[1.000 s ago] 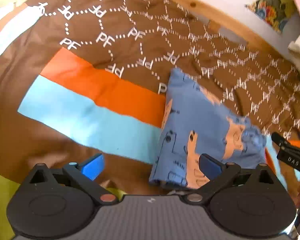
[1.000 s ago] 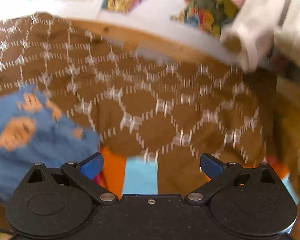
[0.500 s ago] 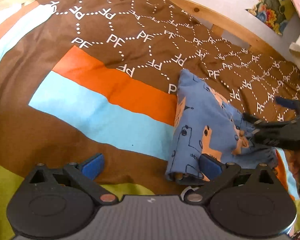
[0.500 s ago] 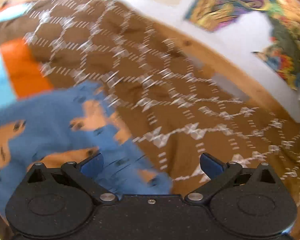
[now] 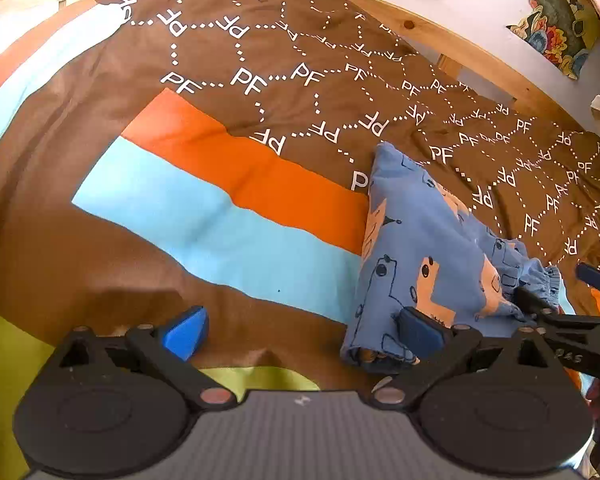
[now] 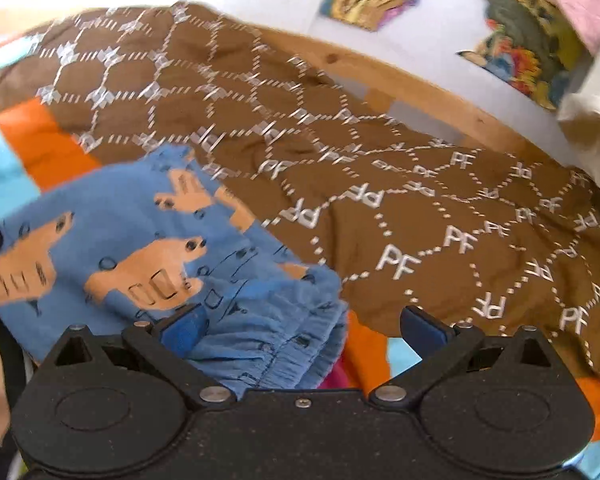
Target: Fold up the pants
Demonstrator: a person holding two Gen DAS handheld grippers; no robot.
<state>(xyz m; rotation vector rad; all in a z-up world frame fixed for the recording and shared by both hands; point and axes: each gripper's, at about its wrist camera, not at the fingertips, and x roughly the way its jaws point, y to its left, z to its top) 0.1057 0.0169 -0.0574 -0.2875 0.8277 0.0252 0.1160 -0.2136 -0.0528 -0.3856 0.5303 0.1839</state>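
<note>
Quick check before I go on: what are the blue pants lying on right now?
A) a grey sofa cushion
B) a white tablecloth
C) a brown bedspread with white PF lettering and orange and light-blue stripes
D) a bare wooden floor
C: the blue pants lie folded on the brown bedspread, whose white PF lettering and orange and light-blue stripes show around them.

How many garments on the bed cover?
1: the folded blue pants, lying on the brown bed cover near its orange stripe. The left gripper and right gripper are both open beside them. A magenta scrap under the waistband may be another item.
</note>
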